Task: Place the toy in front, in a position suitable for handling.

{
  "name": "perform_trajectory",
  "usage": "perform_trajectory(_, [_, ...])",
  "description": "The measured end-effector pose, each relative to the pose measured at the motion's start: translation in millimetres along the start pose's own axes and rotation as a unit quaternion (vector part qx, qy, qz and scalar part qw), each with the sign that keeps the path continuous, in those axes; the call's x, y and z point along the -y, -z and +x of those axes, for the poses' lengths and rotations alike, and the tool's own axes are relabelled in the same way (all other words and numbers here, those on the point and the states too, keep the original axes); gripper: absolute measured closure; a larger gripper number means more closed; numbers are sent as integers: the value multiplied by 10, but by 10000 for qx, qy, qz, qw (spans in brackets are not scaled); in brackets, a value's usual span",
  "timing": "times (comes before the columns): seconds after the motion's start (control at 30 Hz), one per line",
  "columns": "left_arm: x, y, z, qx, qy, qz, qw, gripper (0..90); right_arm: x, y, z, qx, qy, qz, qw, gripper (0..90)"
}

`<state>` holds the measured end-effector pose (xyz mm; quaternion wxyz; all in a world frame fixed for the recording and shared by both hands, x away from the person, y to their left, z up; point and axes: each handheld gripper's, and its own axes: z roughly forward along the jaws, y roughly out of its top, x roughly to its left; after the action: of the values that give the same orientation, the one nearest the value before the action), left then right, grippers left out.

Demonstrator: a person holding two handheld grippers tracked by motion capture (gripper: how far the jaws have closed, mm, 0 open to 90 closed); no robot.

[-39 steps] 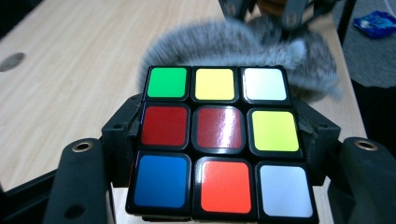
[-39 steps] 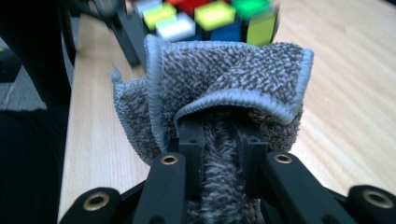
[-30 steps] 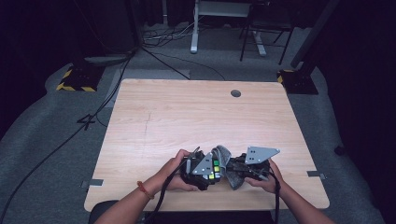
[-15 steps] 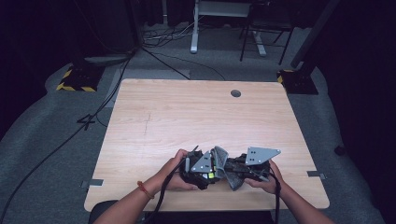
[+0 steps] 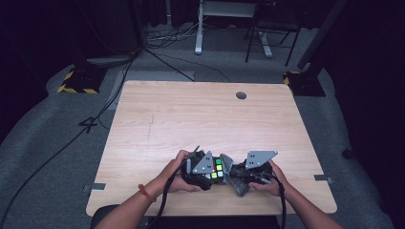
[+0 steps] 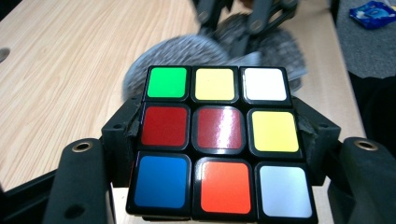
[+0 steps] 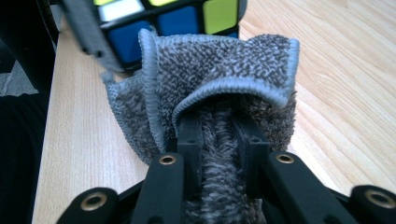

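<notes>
Gripping a Rubik's cube between its two jaws, the left gripper holds it just above the near edge of the wooden table. The right gripper has its jaws closed narrow on a folded grey microfibre cloth. The cloth seems to touch the cube's side, though the contact is partly hidden.

- The puzzle cube has a black frame; its facing side reads green, yellow, white on top, two reds and yellow in the middle, then blue, orange, pale grey-white below.
- The cloth is grey, with a looped, speckled pile and a lighter grey stitched hem.
- The fingers are matt black.
- The bench is pale wood with fine grain.
</notes>
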<state>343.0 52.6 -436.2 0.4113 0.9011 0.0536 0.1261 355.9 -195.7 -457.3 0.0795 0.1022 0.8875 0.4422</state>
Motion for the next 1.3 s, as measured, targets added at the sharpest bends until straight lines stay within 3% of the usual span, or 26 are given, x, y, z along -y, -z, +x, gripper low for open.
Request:
perform_trajectory(0.2, [64,-21,70,-126,82,121,9998,335,33,57,-62,152,-77,65,9998,755])
perform_trajectory(0.37, [148,-64,153,-174,247,246,9992,335,96,159,-194,434,-214,168,9987,755])
perform_trajectory(0.73, [188,-243,204,-217,378,514,9977,334,329,405,-526,1000,-631,458,9919,742])
perform_trajectory(0.83, [209,-274,216,-268,347,589,9973,334,431,421,-583,1073,-758,536,9899,733])
perform_trajectory(0.9, [223,-273,233,-242,417,580,9972,333,522,424,-627,1069,-941,440,9888,731])
perform_trajectory(1.07, [251,-295,228,-195,425,663,9967,332,604,449,-660,1112,-1081,418,9870,717])
perform_trajectory(1.3, [284,-306,243,-194,490,682,9963,298,603,447,-639,1205,-1050,476,9860,640])
